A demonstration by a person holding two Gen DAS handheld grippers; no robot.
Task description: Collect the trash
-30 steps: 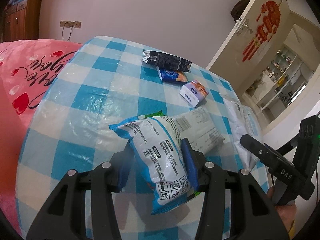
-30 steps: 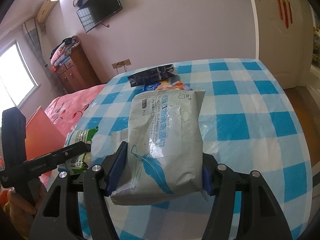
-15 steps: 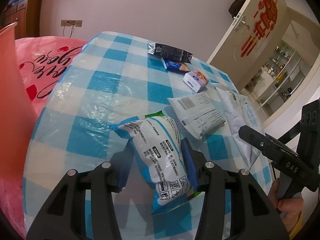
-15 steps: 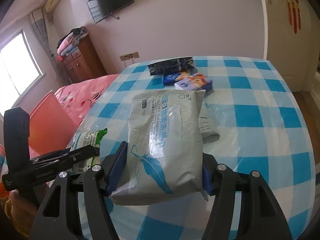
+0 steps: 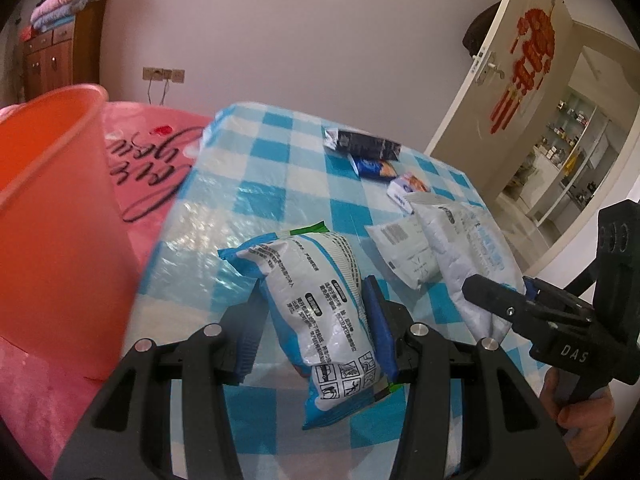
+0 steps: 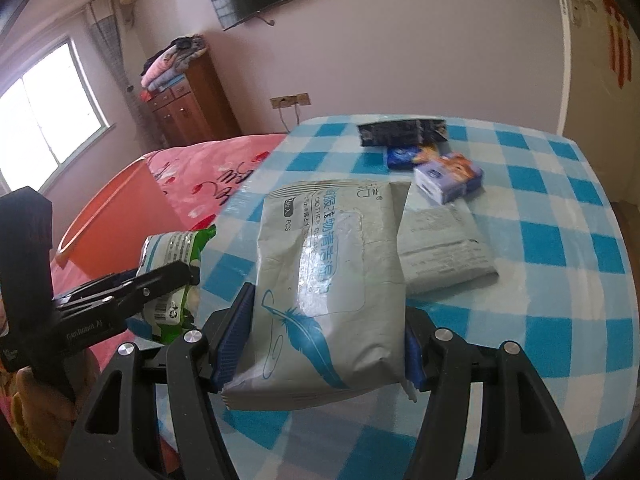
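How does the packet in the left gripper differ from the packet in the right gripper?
The snack bag in the left gripper is white and blue with a green edge, puffy and narrow. The wipes pack in the right gripper is grey with a blue feather, flat and wider. Both are clamped, lifted above the checked table.

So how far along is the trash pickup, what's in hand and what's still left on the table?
Nothing visibly binned yet; the orange bin's inside is hidden. In hand: the left hand-held gripper clamps a blue-white snack bag, and the right hand-held gripper clamps a wipes pack. Left on the checked table: a gray pouch, a tissue packet, a blue wrapper and a black wrapper.
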